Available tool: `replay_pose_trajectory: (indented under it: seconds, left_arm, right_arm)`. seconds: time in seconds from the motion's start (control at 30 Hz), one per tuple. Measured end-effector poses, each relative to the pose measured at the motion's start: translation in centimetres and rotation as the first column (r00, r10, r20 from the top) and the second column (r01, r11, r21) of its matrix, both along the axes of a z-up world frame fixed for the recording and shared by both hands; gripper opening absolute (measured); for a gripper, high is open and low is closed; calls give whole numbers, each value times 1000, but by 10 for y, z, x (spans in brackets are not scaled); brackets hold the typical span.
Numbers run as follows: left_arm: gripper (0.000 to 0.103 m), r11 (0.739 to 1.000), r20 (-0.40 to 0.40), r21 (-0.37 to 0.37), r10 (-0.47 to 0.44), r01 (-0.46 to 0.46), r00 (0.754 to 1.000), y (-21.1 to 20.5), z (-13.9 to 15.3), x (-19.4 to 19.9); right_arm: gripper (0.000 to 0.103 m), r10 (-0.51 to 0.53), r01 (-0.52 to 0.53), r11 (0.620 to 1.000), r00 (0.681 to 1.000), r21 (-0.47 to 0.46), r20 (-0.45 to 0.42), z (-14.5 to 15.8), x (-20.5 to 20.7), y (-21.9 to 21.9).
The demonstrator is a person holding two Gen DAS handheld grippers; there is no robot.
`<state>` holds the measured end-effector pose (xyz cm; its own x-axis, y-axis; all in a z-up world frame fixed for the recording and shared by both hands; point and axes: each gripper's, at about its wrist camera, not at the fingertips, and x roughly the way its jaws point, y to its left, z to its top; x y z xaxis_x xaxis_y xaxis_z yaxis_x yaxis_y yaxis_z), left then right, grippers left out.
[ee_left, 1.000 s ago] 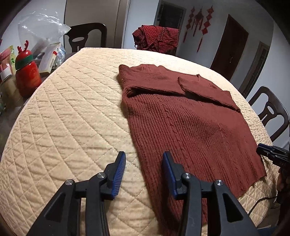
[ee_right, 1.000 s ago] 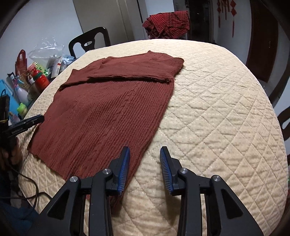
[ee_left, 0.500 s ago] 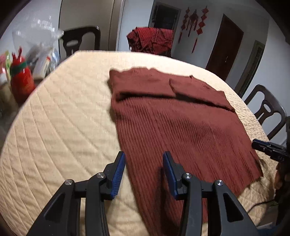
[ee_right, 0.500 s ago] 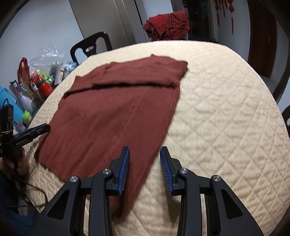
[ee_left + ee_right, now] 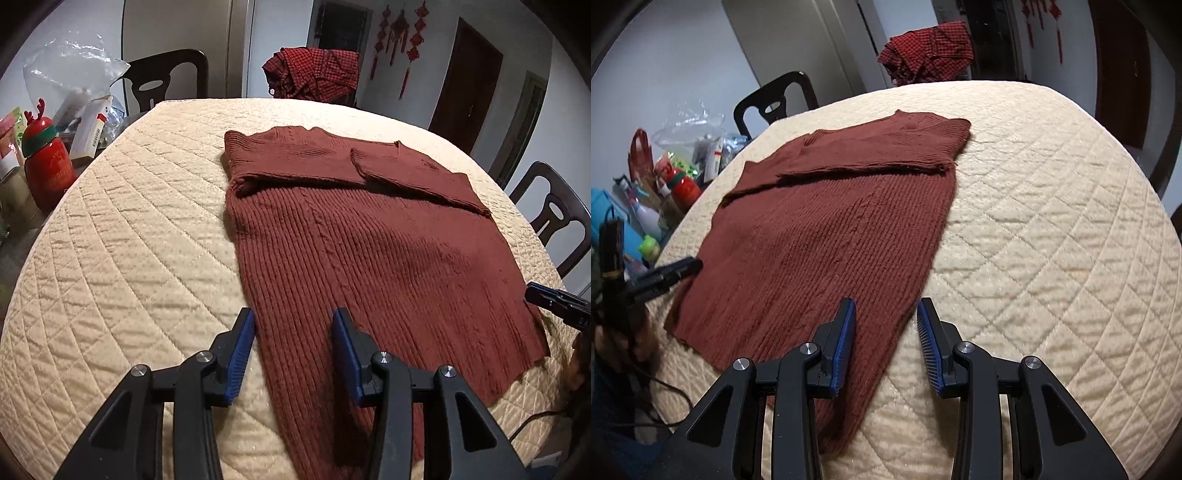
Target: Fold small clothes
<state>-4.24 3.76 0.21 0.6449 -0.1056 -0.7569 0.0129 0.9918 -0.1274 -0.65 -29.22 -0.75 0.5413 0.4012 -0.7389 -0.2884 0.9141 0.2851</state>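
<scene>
A red bottle (image 5: 46, 162) is seen at the bench's (image 5: 129, 236) left edge. The sweater (image 5: 369, 251) is spread flat mid-bench, sleeves folded across its top. The left claw (image 5: 293, 349) is held apart over its near left edge, the right claw (image 5: 886, 341) apart over its near right edge.

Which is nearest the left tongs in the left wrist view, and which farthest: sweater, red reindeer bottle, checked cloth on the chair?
1. Sweater: lying directly under the left tongs, on the quilted table.
2. Red reindeer bottle: off to the left, beyond the table edge.
3. Checked cloth: farthest, draped on a chair behind the table.
</scene>
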Motion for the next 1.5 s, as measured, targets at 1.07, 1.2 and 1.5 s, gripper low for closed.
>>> replay_pose_trajectory:
  seconds: [1.07,1.2,1.5]
  left_arm:
    - [35,972,-5,-235,-12,10,1000,0,-2,-41]
    - [25,960,-10,-278,-2,-1,1000,7,-6,-46]
    - [10,930,93,-367,1,34,996,19,20,-47]
  right_arm:
    - [30,109,-60,939,986,339,-128,-12,-24,-8]
    - [16,146,-87,933,979,350,-144,-17,-29,-4]
    - [9,131,-105,901,991,420,-34,16,-32,-18]
